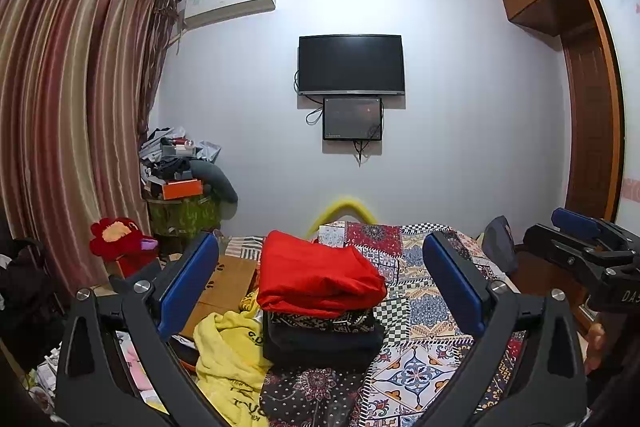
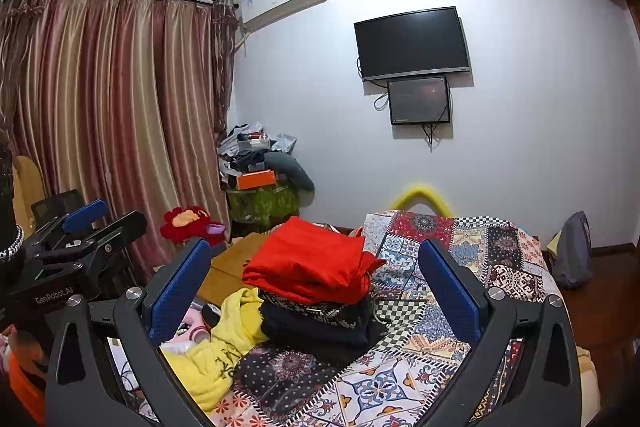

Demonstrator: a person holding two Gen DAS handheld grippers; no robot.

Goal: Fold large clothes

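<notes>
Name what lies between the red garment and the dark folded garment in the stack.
A folded black-and-white patterned garment lies between the red garment and the dark folded garment, shown in both views.

A red garment [image 1: 316, 275] is topping dark folded clothes [image 1: 324, 341]; a yellow garment [image 1: 228, 359] is lying on the patchwork-patterned bedspread [image 1: 416, 367].

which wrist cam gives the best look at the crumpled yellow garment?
Left wrist: the yellow garment lies spread between the left finger and the folded stack, with dark lettering visible. In the right wrist view, the garment is more bunched, and the gripper's finger and frame cover part of it.
</notes>
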